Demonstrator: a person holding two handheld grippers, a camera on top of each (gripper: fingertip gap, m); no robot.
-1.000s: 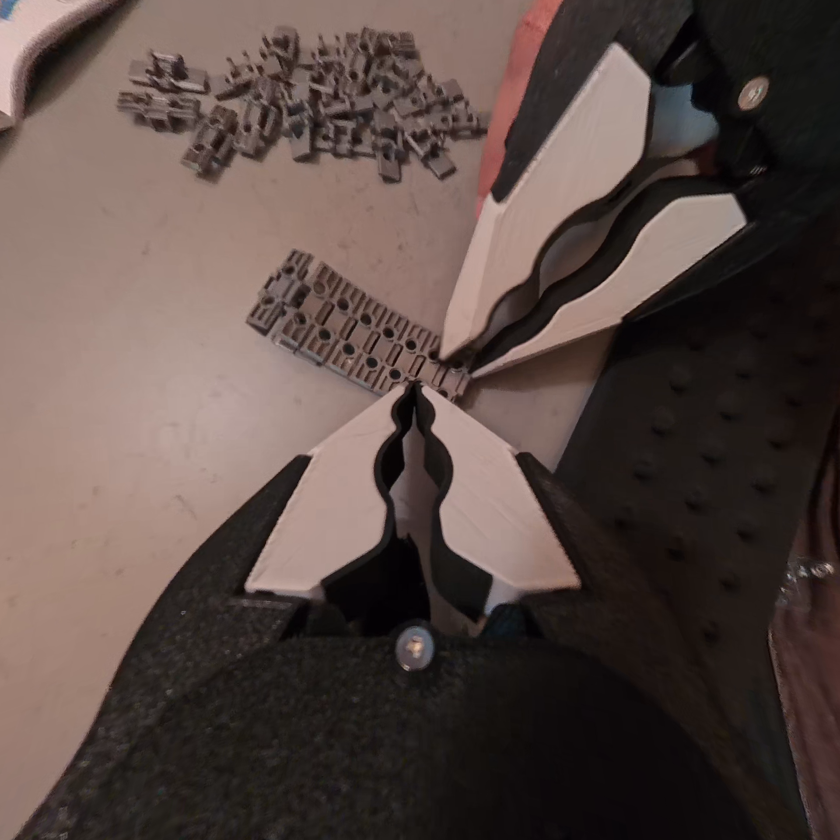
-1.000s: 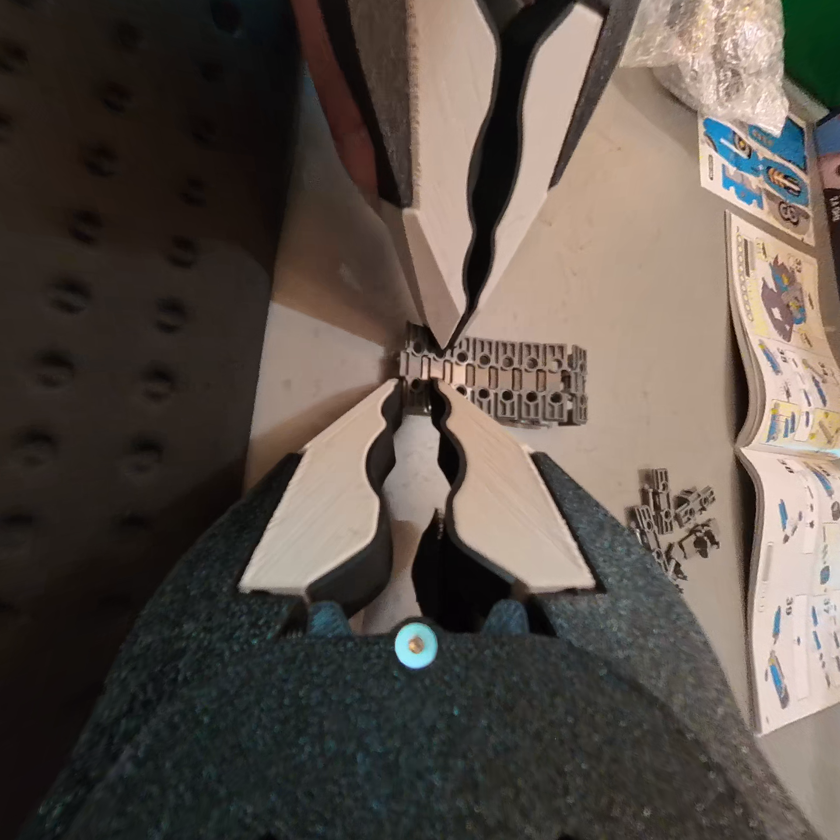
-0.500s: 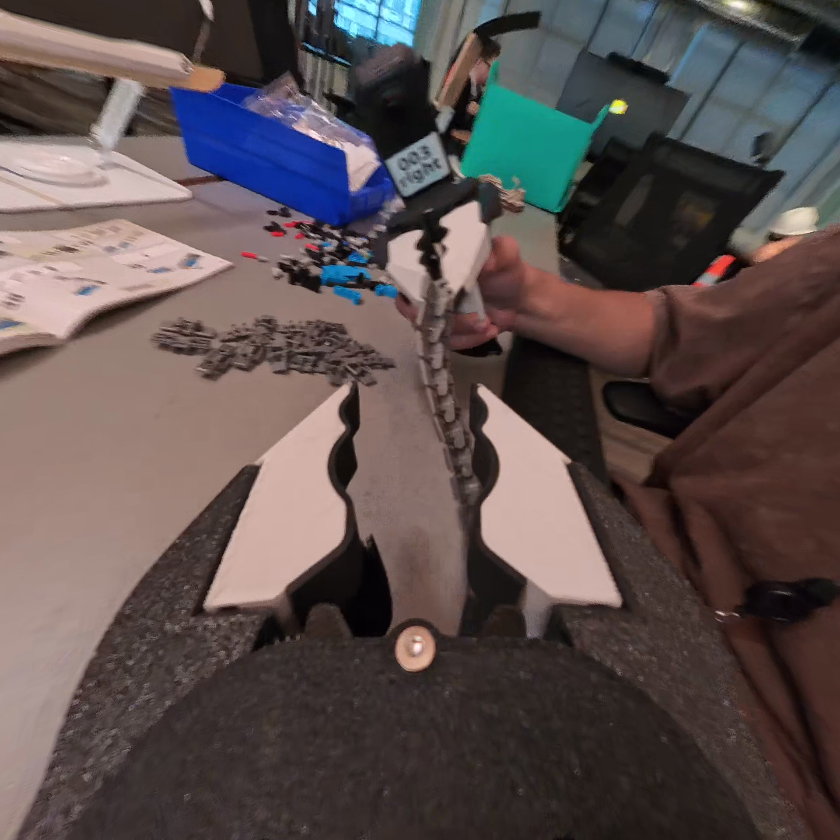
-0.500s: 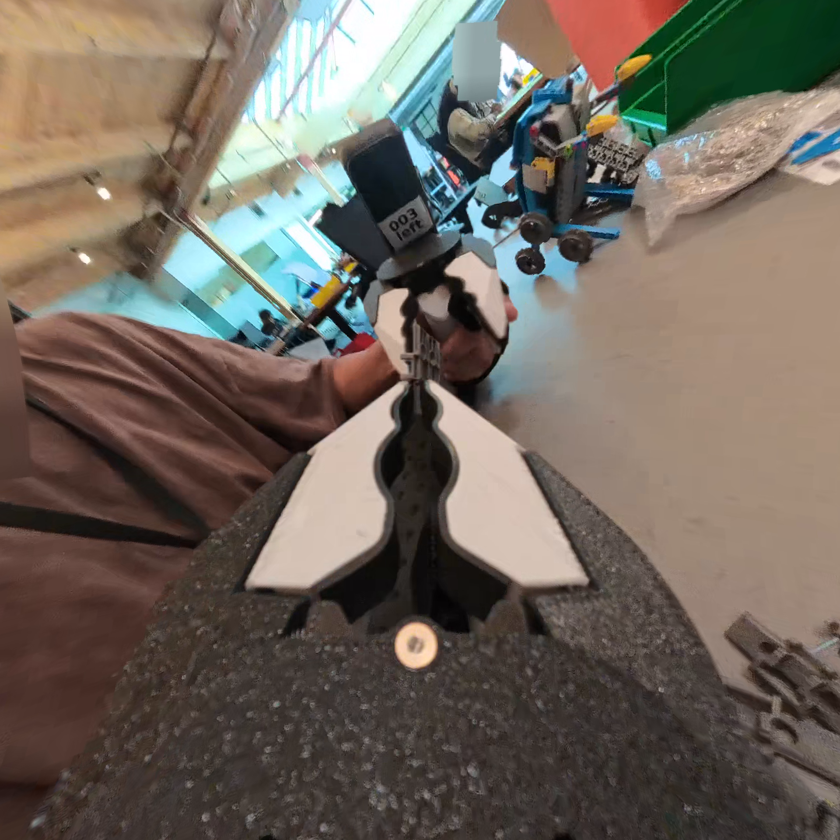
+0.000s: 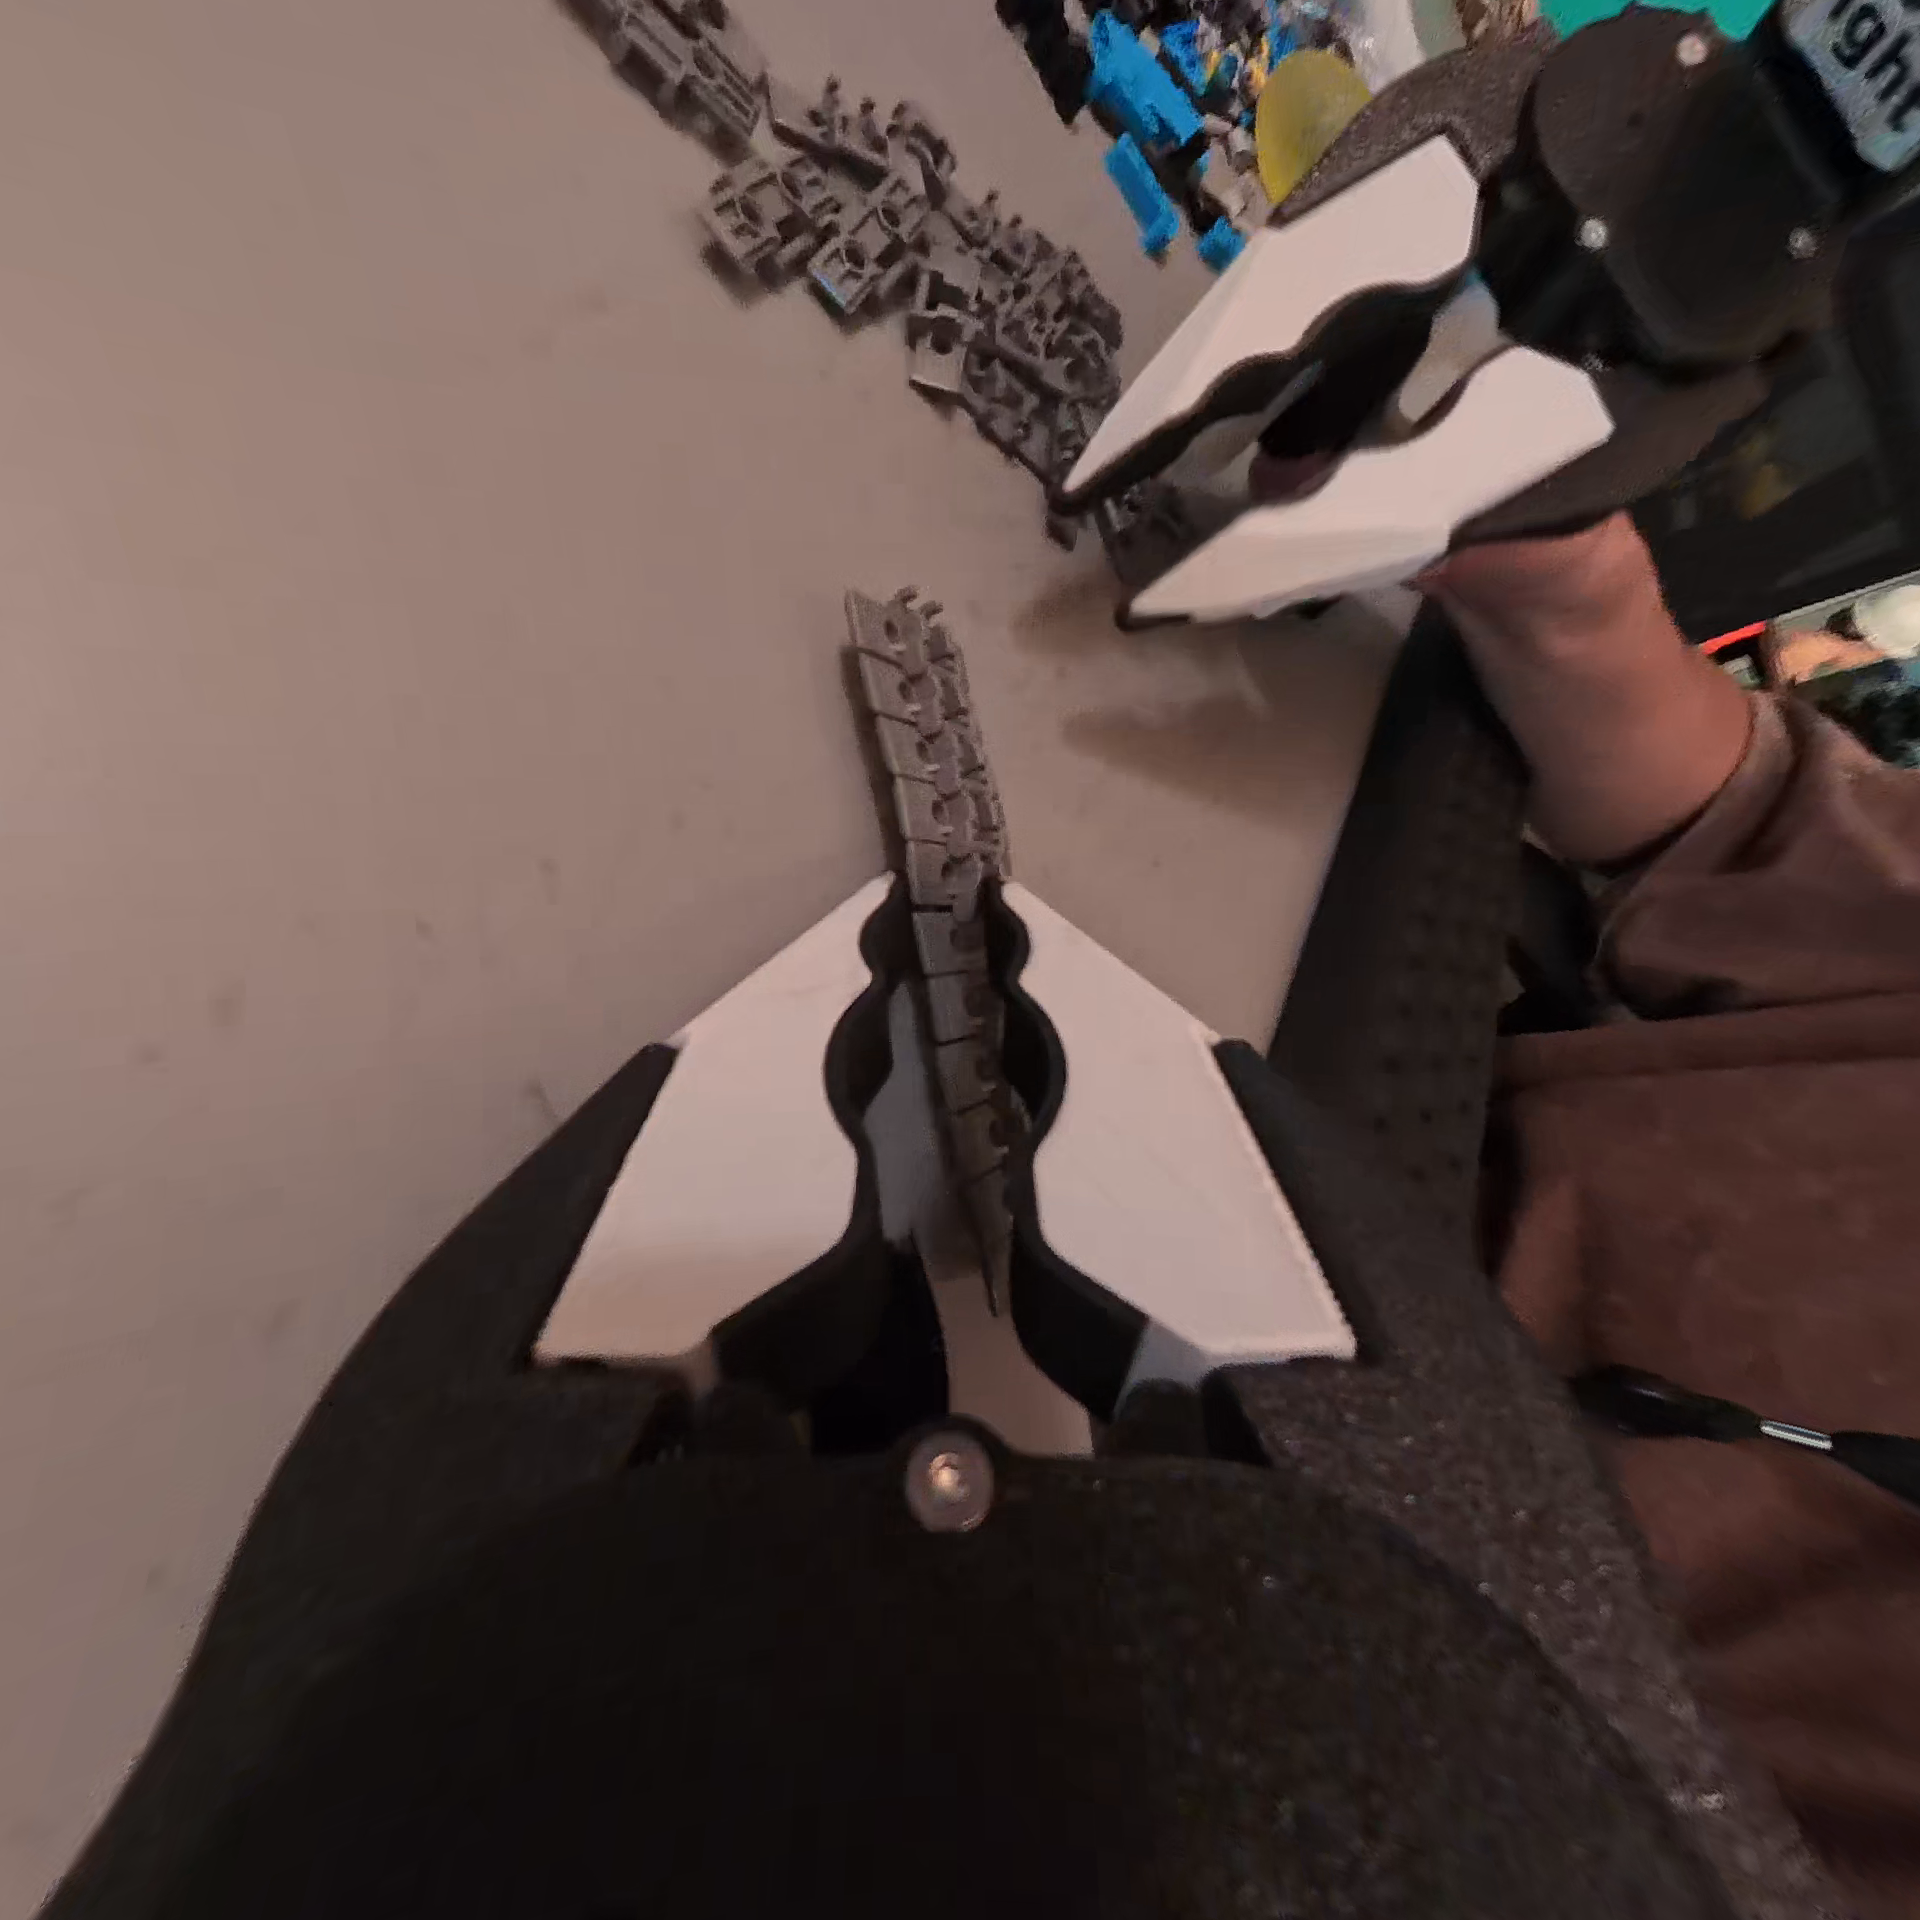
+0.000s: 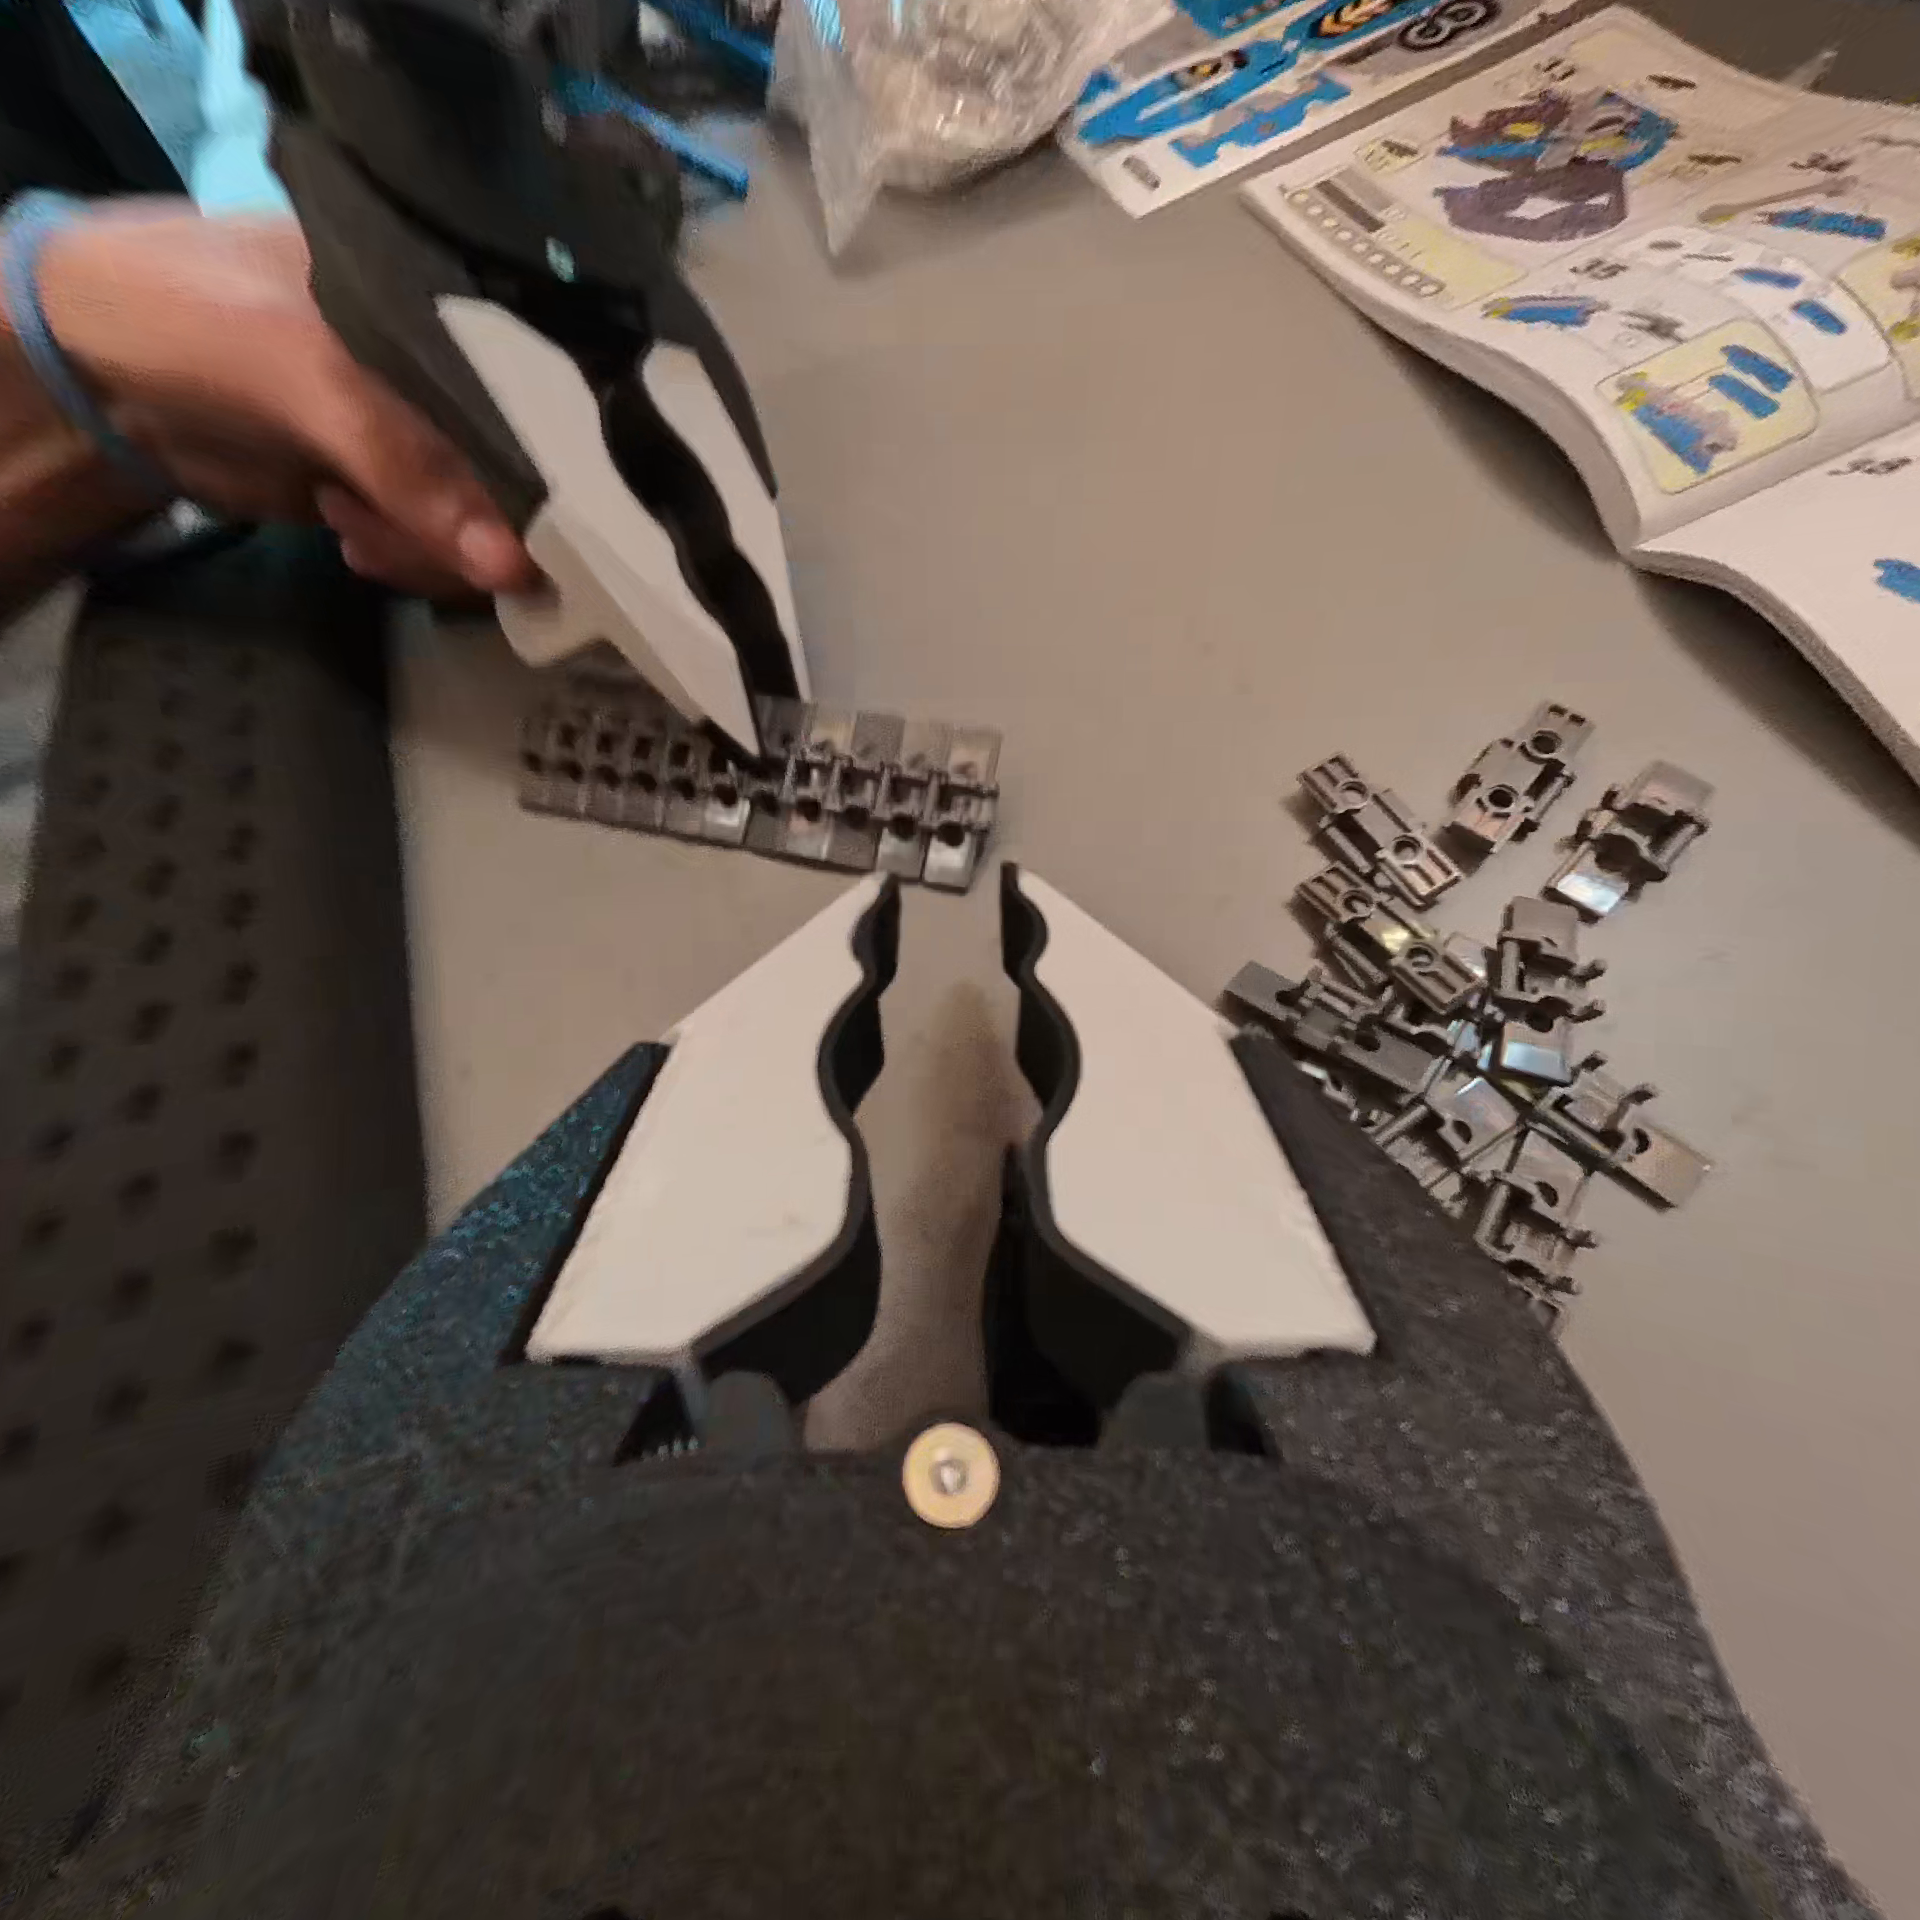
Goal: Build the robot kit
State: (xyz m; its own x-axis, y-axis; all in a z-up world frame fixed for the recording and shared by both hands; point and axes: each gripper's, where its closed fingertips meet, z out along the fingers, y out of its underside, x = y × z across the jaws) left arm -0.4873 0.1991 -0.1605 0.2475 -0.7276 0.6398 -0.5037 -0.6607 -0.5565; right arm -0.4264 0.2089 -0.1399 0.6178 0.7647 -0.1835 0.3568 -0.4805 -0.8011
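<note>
A grey chain of joined track links (image 5: pixel 935 769) runs edge-on between my left gripper's fingers. My left gripper (image 5: pixel 940 888) is shut on it near the middle, low over the grey table (image 5: pixel 416 727). In the right wrist view the chain (image 6: pixel 894 800) stretches sideways with the left gripper (image 6: pixel 774 717) pinching its upper edge. My right gripper (image 6: pixel 945 878) is open and empty, its tips just short of the chain's right end. In the left wrist view the right gripper (image 5: pixel 1096 556) hangs by the pile of loose grey links (image 5: pixel 997 343).
Loose grey links (image 6: pixel 1455 1039) lie right of my right gripper. An open instruction booklet (image 6: pixel 1662 312) and a clear plastic bag (image 6: pixel 935 94) lie farther back. A black dimpled mat (image 6: pixel 156 1039) borders the table's near edge. Blue and black bricks (image 5: pixel 1153 73) lie beyond the pile. Across from one pair of fingers to the other is roughly 7 centimetres.
Half a second ago the right gripper held the chain up with the left open around it. Now the left is shut on the chain, low over the table. The right has let go.
</note>
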